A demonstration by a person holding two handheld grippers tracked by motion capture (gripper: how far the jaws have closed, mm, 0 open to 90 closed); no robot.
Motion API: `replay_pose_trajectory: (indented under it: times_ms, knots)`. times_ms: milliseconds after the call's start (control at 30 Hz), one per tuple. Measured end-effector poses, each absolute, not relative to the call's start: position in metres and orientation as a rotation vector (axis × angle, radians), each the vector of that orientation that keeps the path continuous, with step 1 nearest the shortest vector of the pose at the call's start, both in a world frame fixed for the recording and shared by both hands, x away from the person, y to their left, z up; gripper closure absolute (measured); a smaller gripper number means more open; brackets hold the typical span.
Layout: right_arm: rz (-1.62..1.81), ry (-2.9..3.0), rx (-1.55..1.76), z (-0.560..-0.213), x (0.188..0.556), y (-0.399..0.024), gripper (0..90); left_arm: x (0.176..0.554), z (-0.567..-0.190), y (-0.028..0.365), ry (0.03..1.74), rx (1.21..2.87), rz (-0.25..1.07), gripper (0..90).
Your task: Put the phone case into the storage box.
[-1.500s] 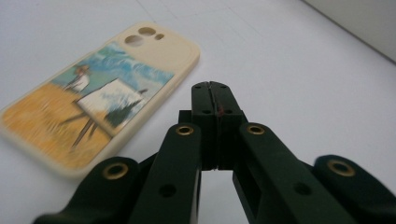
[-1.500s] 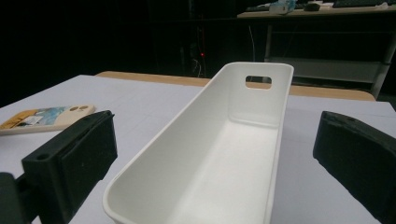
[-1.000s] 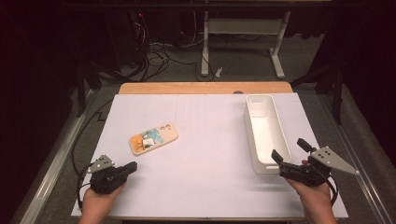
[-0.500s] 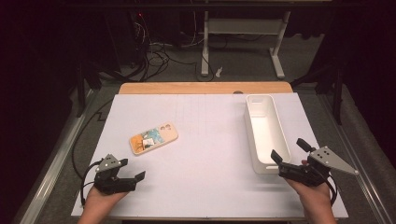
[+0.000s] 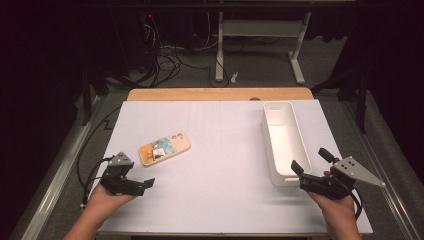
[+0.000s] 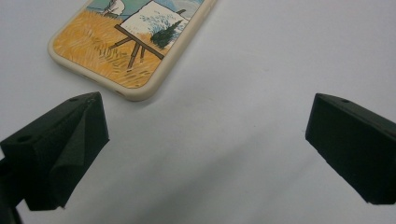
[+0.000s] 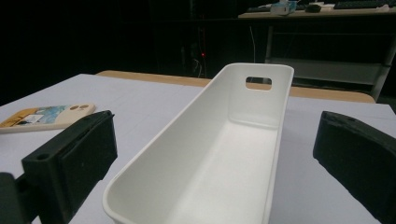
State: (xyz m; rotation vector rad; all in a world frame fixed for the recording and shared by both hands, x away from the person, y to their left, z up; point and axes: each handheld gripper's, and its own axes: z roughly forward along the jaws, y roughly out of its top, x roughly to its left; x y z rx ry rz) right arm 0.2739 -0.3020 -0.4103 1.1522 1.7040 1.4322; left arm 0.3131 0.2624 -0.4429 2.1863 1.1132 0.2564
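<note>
phone case (image 6: 126, 44): top cut off, left gripper view | white bin (image 7: 210, 158): near end cropped

Table (image 5: 220, 200): holds case and bin.
Case (image 5: 164, 148): left half, flat, just beyond left gripper (image 5: 142, 186).
Bin (image 5: 286, 142): right half, lengthwise, near end at right gripper (image 5: 309, 169).

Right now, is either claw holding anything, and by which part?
Nothing is held. The left claw gapes just short of the phone case; the right claw stands open before the white bin.

White table sheet (image 5: 220, 165), wooden edge (image 5: 200, 94), floor cables (image 5: 170, 55)
</note>
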Motion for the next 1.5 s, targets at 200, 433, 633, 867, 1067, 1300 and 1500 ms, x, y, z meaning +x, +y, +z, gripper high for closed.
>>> replay_pose_trajectory:
  times_ms: [200,433,633,867,1067,1300,1500]
  knots:
    - [1.433,1.710,1.153,-0.411,0.274,-0.301,0.1,0.333,-0.437,0.264,1.104,2.277,0.216,0.7]
    - [1.439,1.716,1.158,-0.412,0.274,-0.301,0.1,0.363,-0.436,0.262,1.087,2.404,0.169,0.6]
    - [1.445,1.720,1.159,-0.412,0.274,-0.300,0.1,0.386,-0.434,0.253,1.030,2.529,0.184,0.6]
    - [1.447,1.722,1.164,-0.413,0.274,-0.301,0.1,0.410,-0.428,0.242,0.974,2.593,0.145,0.6]
    - [1.454,1.716,1.167,-0.413,0.274,-0.302,0.1,0.425,-0.423,0.234,0.943,2.631,0.124,0.3]
    - [1.457,1.712,1.172,-0.413,0.273,-0.303,0.1,0.437,-0.427,0.224,0.936,2.668,0.124,0.3]
    - [1.458,1.711,1.177,-0.414,0.274,-0.303,0.1,0.444,-0.439,0.218,0.940,2.680,0.100,0.3]
